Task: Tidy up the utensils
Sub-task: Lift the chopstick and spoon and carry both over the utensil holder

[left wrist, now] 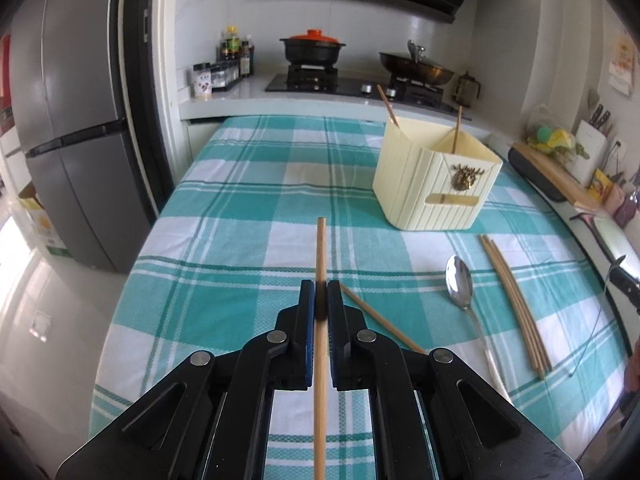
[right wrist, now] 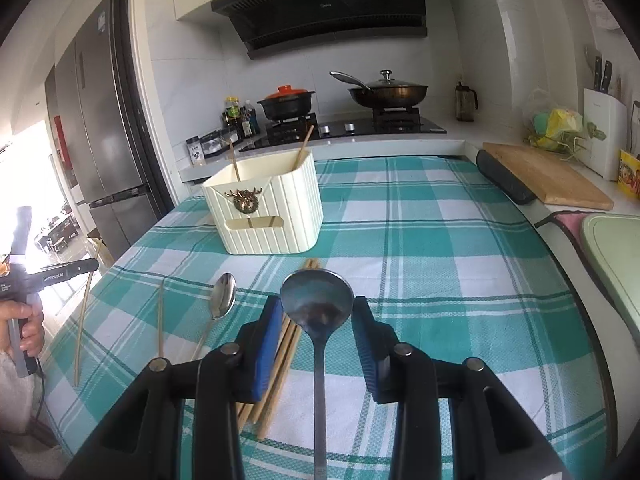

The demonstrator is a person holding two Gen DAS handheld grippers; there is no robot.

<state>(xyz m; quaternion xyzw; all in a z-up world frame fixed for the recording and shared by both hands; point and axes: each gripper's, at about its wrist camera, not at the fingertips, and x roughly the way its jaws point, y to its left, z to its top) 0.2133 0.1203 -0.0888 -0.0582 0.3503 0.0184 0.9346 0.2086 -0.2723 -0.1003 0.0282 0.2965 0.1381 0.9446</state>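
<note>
My left gripper (left wrist: 321, 294) is shut on a wooden chopstick (left wrist: 320, 248) that points ahead, above the checked tablecloth. The right wrist view shows that gripper (right wrist: 90, 266) at the far left, held by a hand, the chopstick (right wrist: 84, 320) hanging from it. My right gripper (right wrist: 317, 308) is shut on a metal spoon (right wrist: 316, 292), its blue pads (right wrist: 268, 340) against the bowl's sides and the handle running back toward the camera. A cream utensil holder (left wrist: 436, 176) (right wrist: 268, 208) stands farther back with two chopsticks upright in it.
On the cloth lie a second spoon (left wrist: 460, 280) (right wrist: 222, 300), a single chopstick (left wrist: 380, 320) (right wrist: 161, 320) and a bundle of chopsticks (left wrist: 516, 300) (right wrist: 280, 360). A cutting board (right wrist: 548, 176) and green tray (right wrist: 616, 248) border the right edge. Stove with pots behind, fridge (left wrist: 80, 140) at left.
</note>
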